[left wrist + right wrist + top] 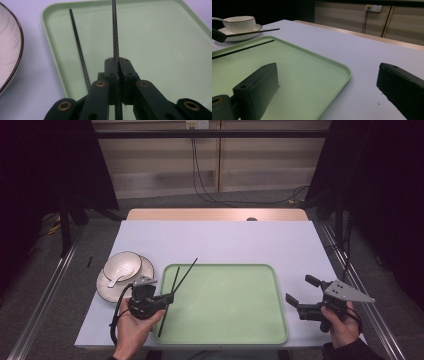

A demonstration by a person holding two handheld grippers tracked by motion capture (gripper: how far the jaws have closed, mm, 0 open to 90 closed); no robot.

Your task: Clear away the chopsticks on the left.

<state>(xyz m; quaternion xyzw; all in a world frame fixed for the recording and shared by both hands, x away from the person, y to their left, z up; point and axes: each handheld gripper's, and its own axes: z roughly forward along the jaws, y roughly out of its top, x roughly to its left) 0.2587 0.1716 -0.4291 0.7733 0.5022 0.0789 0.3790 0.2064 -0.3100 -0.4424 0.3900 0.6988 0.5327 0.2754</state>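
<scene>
A pale green tray (230, 320) lies in the middle of the table. My left gripper (170, 296) is over the tray's left edge, shut on a black chopstick (186, 274) that points away toward the far left corner of the tray. In the left gripper view the jaws (117, 61) pinch this chopstick (114, 30). A second chopstick (79, 47) lies on the tray just to its left, also seen in the high view (169, 302). My right gripper (300, 289) is held at the tray's right edge, open and holding nothing (329, 100).
A white bowl (123, 265) with a white spoon (116, 280) in it stands on a saucer (107, 290) left of the tray. The lavender table top (225, 240) stretches beyond the tray to a wooden strip at the far edge. Cables hang at the back wall.
</scene>
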